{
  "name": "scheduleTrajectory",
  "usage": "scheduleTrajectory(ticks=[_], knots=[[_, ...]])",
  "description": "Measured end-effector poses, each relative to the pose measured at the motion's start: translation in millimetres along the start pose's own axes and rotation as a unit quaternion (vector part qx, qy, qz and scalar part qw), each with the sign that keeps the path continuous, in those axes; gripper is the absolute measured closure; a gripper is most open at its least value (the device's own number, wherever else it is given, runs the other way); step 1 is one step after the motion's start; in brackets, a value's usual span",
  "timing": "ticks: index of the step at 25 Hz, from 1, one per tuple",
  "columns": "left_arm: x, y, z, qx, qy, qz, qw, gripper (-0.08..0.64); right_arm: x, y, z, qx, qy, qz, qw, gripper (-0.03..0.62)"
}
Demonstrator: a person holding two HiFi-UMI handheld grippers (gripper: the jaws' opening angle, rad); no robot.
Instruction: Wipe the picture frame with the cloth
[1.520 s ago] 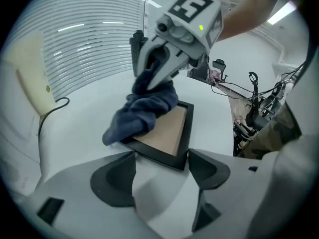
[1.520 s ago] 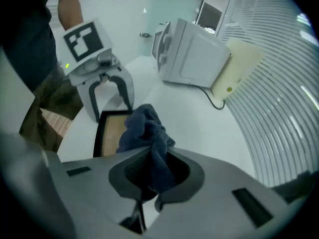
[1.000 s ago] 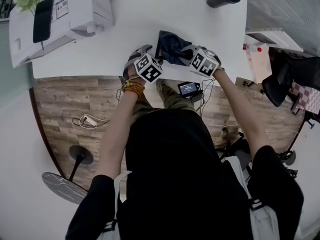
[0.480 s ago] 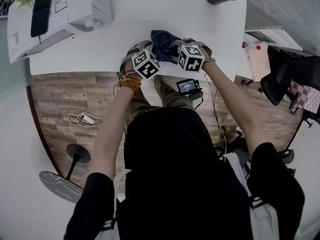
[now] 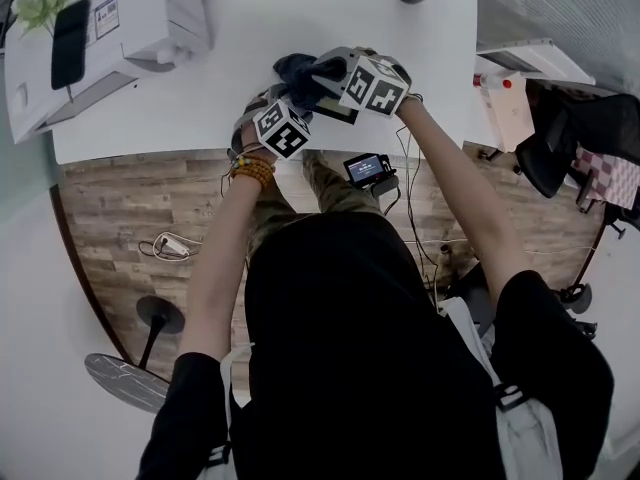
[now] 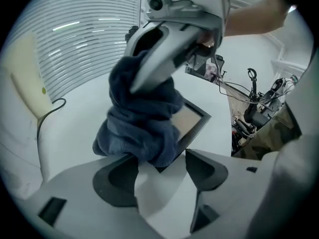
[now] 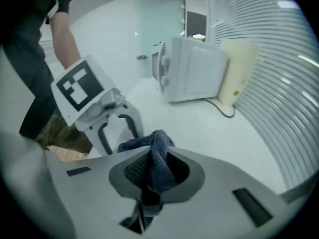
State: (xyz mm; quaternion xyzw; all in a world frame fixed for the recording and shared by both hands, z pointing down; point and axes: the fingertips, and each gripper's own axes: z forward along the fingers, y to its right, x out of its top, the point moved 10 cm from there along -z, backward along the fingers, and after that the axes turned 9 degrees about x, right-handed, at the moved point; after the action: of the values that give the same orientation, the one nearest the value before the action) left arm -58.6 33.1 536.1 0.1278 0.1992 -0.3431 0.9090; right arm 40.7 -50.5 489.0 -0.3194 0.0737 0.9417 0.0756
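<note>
On a white table (image 5: 300,28), the right gripper (image 7: 151,178) is pinching a dark blue cloth (image 6: 139,118) that is lying bunched over the picture frame (image 6: 193,119), flat at centre of the left gripper view. The left gripper (image 6: 160,169) is standing spread, its jaws having just been closing, with the frame's near corner at their mouth, untouched. Unsteadied, the frame is probably risking a slide toward the table's near edge as the cloth drags.

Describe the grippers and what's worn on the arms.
The left gripper and right gripper are light grey plastic with dark pads, each carrying a white cube with black square markers. Black sleeves; orange bead bracelet on the left wrist.
</note>
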Motion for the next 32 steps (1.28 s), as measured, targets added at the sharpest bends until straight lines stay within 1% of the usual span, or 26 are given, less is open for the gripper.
scheduleTrajectory(ticks=[1, 2, 4, 6, 7, 9, 10, 11, 12, 13, 14, 15, 16, 17, 18, 19, 20, 21, 22, 24, 25, 26, 28, 30, 31, 32], knots=[[1.0, -0.7, 0.4, 0.0, -0.001, 0.0, 1.0, 0.259, -2.7, 10.5, -4.0, -0.022, 0.0, 0.013, 1.0, 0.569], [1.4, -1.2, 0.6, 0.001, -0.002, 0.0, 1.0, 0.261, -7.2, 17.0, 0.5, -0.033, -0.014, 0.014, 0.999, 0.569], [2.1, -0.8, 0.6, 0.001, -0.006, 0.0, 1.0, 0.261, -14.7, 16.3, 22.8, -0.035, -0.041, -0.003, 0.999, 0.569], [3.8, -0.3, 0.7, -0.002, -0.01, 0.003, 0.9999, 0.259, -9.5, 6.1, 38.2, -0.032, -0.034, -0.003, 0.999, 0.569], [4.2, -0.9, 0.9, -0.002, -0.01, 0.004, 0.9999, 0.261, -3.8, -0.4, 43.1, -0.023, -0.031, 0.0, 0.999, 0.571], [3.4, -2.4, 1.1, -0.001, -0.007, 0.003, 1.0, 0.259, 3.6, -12.0, 49.8, 0.005, -0.027, 0.017, 0.999, 0.571], [2.3, -2.2, 0.8, 0.0, -0.005, 0.001, 1.0, 0.259, 3.7, -16.2, 50.9, 0.031, -0.022, 0.039, 0.999, 0.571], [1.2, -1.4, 0.5, -0.001, -0.005, 0.0, 1.0, 0.261, 1.4, -20.2, 50.6, 0.071, -0.011, 0.066, 0.995, 0.571], [0.8, -0.7, 0.3, -0.001, -0.006, 0.0, 1.0, 0.261, -2.4, -24.4, 48.4, 0.116, 0.003, 0.087, 0.989, 0.571], [1.2, -0.5, 0.4, -0.002, -0.007, 0.0, 1.0, 0.259, -6.3, -28.0, 42.0, 0.148, 0.021, 0.092, 0.984, 0.571], [2.1, -0.7, 0.4, -0.003, -0.009, 0.0, 1.0, 0.261, -10.3, -30.1, 29.9, 0.155, 0.041, 0.088, 0.983, 0.571], [3.0, -1.2, 0.4, -0.004, -0.011, 0.0, 0.9999, 0.262, -16.2, -30.3, 12.9, 0.132, 0.061, 0.086, 0.986, 0.571], [3.5, -1.9, 0.3, -0.004, -0.011, 0.0, 0.9999, 0.264, -25.3, -29.2, -6.5, 0.087, 0.075, 0.091, 0.989, 0.571], [3.6, -2.5, 0.3, -0.003, -0.011, 0.001, 0.9999, 0.264, -37.9, -27.8, -25.1, 0.026, 0.075, 0.1, 0.992, 0.571], [3.5, -2.7, 0.5, -0.002, -0.011, 0.003, 0.9999, 0.264, -53.3, -27.1, -39.6, -0.038, 0.056, 0.106, 0.992, 0.57], [3.1, -2.4, 0.8, -0.001, -0.011, 0.005, 0.9999, 0.265, -69.4, -27.4, -47.2, -0.094, 0.024, 0.108, 0.989, 0.571], [2.4, -1.9, 0.9, 0.0, -0.011, 0.007, 0.9999, 0.265, -83.4, -28.5, -46.6, -0.132, -0.011, 0.106, 0.986, 0.571], [1.8, -1.3, 1.0, -0.001, -0.013, 0.009, 0.9999, 0.265, -92.9, -29.9, -39.0, -0.151, -0.035, 0.102, 0.983, 0.571], [1.8, -1.1, 1.1, -0.002, -0.015, 0.011, 0.9998, 0.265, -96.2, -30.5, -28.2, -0.16, -0.043, 0.097, 0.981, 0.571], [4.2, -1.5, 1.7, -0.006, -0.023, 0.015, 0.9996, 0.265, -83.5, -29.0, -6.6, -0.167, -0.038, 0.076, 0.982, 0.571], [5.7, -1.8, 2.3, -0.006, -0.028, 0.016, 0.9995, 0.265, -70.4, -28.4, 5.6, -0.157, -0.038, 0.057, 0.985, 0.571], [6.7, -2.0, 2.8, -0.006, -0.032, 0.016, 0.9993, 0.265, -55.2, -28.5, 19.9, -0.138, -0.041, 0.038, 0.989, 0.571], [7.2, -2.1, 3.4, -0.005, -0.037, 0.013, 0.9992, 0.265, -25.8, -27.5, 47.2, -0.095, -0.049, 0.021, 0.994, 0.571], [7.7, -2.0, 3.0, -0.004, -0.036, 0.007, 0.9993, 0.265, -9.2, -22.2, 56.5, -0.053, -0.057, 0.035, 0.996, 0.571], [7.6, -2.1, 2.3, -0.004, -0.033, 0.006, 0.9994, 0.265, -6.8, -19.1, 52.7, -0.023, -0.049, 0.047, 0.997, 0.571], [6.9, -2.2, 1.7, -0.003, -0.031, 0.006, 0.9995, 0.265, -7.7, -16.4, 43.9, 0.011, -0.027, 0.06, 0.998, 0.571]])
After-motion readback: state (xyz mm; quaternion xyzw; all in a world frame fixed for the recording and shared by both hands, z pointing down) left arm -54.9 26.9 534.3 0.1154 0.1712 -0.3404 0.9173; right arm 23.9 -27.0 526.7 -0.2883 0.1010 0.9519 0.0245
